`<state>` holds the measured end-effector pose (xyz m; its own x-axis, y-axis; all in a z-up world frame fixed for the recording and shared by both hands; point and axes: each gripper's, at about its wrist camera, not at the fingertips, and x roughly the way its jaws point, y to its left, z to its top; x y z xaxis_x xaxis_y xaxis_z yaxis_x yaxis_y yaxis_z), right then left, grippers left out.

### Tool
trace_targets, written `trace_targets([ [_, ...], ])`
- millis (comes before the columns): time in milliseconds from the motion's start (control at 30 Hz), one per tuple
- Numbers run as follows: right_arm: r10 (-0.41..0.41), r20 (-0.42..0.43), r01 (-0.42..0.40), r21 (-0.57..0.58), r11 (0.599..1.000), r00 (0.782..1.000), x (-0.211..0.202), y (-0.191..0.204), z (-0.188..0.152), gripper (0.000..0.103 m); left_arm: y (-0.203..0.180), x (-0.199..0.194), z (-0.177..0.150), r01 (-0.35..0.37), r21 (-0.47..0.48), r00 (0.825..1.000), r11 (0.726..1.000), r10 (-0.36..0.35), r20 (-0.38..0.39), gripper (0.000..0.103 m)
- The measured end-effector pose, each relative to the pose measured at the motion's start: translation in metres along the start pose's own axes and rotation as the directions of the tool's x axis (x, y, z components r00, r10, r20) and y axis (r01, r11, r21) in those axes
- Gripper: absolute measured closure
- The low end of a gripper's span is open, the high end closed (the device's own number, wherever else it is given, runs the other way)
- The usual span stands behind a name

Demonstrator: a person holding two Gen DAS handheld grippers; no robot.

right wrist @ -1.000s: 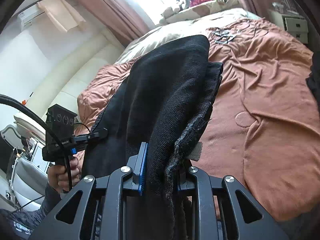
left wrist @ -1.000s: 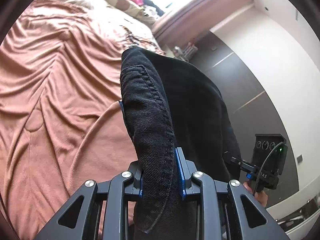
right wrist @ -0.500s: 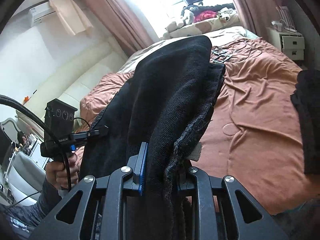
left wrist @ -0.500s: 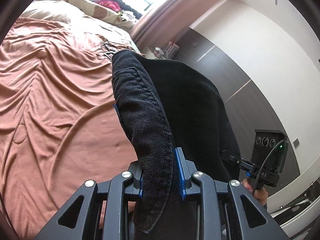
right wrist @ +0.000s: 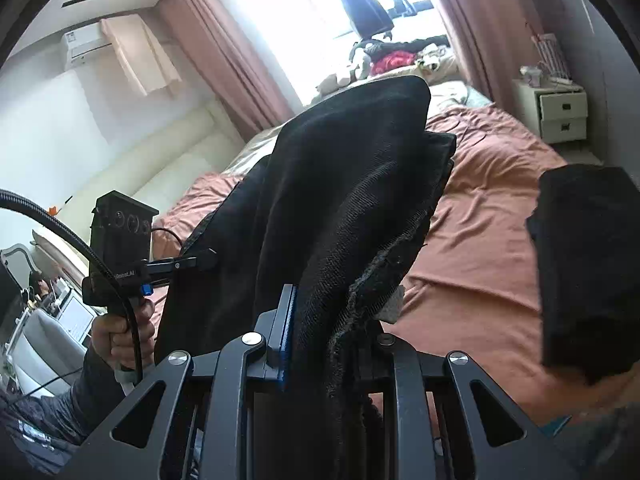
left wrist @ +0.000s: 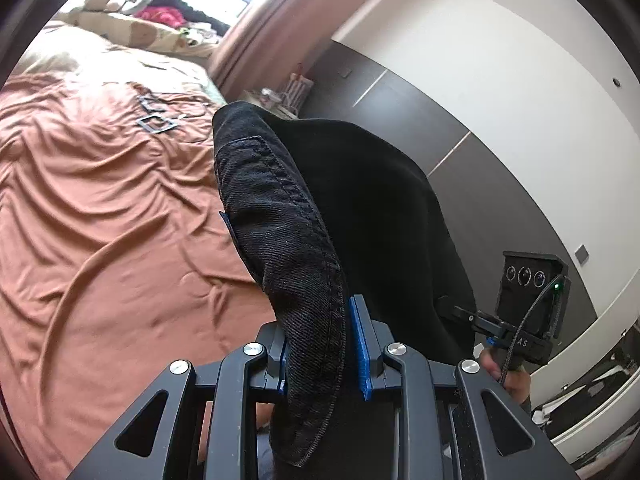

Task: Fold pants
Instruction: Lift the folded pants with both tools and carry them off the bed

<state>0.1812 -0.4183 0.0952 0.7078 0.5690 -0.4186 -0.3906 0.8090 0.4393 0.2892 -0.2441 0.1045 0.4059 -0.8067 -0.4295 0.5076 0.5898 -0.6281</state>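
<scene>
Above one bed [left wrist: 100, 220], two hand-held grippers [left wrist: 316, 344] [right wrist: 332, 340] clamp one black pants [left wrist: 360, 220].

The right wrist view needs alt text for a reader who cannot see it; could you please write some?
Black pants fill the centre, clamped in the right gripper above a bed's rust-brown bedspread. At left, a hand holds the left gripper, also gripping the pants; a dark folded garment lies at right.

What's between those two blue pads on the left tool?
Black pants: a stitched edge is pinched between the left gripper's blue pads, as the left wrist view shows. The cloth rises above them.
</scene>
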Motion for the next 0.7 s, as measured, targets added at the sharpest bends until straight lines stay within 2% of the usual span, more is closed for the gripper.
trace_targets([
  [433, -0.058, 0.095, 0.059, 0.002, 0.998, 0.994, -0.070, -0.069, -0.006, 0.084, -0.056, 0.110, 0.044, 0.094, 0.105, 0.994, 0.990, -0.087, -0.068, 0.076],
  [700, -0.084, 0.116, 0.083, 0.015, 0.996, 0.990, -0.083, -0.092, -0.013, 0.084, -0.082, 0.180, 0.069, 0.154, 0.142, 0.984, 0.978, -0.138, -0.112, 0.076],
])
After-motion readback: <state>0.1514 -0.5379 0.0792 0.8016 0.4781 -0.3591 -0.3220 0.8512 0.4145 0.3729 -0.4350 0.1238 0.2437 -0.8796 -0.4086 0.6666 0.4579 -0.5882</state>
